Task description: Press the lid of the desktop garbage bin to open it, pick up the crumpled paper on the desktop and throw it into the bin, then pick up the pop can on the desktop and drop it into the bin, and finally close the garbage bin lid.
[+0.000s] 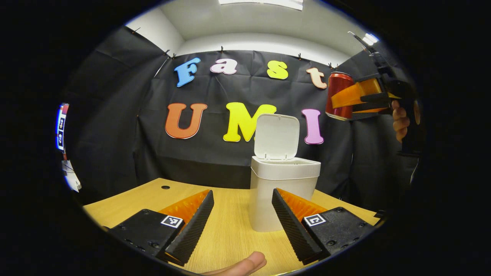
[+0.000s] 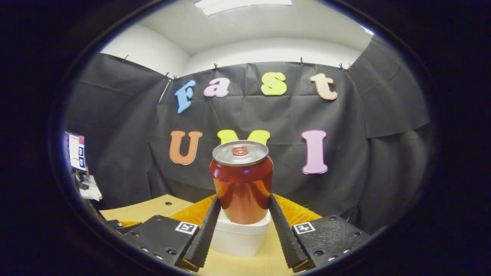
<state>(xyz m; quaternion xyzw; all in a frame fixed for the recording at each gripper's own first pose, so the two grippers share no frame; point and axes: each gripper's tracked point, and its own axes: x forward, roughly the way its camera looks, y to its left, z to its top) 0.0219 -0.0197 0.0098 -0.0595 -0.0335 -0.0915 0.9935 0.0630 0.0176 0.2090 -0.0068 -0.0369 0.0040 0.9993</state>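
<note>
Wooden desktop point(image 1: 230, 230), white bin point(image 1: 284, 191) lid point(image 1: 277, 136) raised; right gripper point(image 2: 242, 214) pinching upright pop can point(image 2: 241, 184) above bin; left gripper point(image 1: 242, 222) jaws spread

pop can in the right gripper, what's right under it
The white bin sits below the pop can, which the right gripper holds clamped. The can covers the bin's opening here, so its contents cannot be seen. The lid stands open.

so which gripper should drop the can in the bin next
Right. The right gripper is shut on the red pop can, held above the open white bin. The left gripper is open with nothing between its fingers.
</note>
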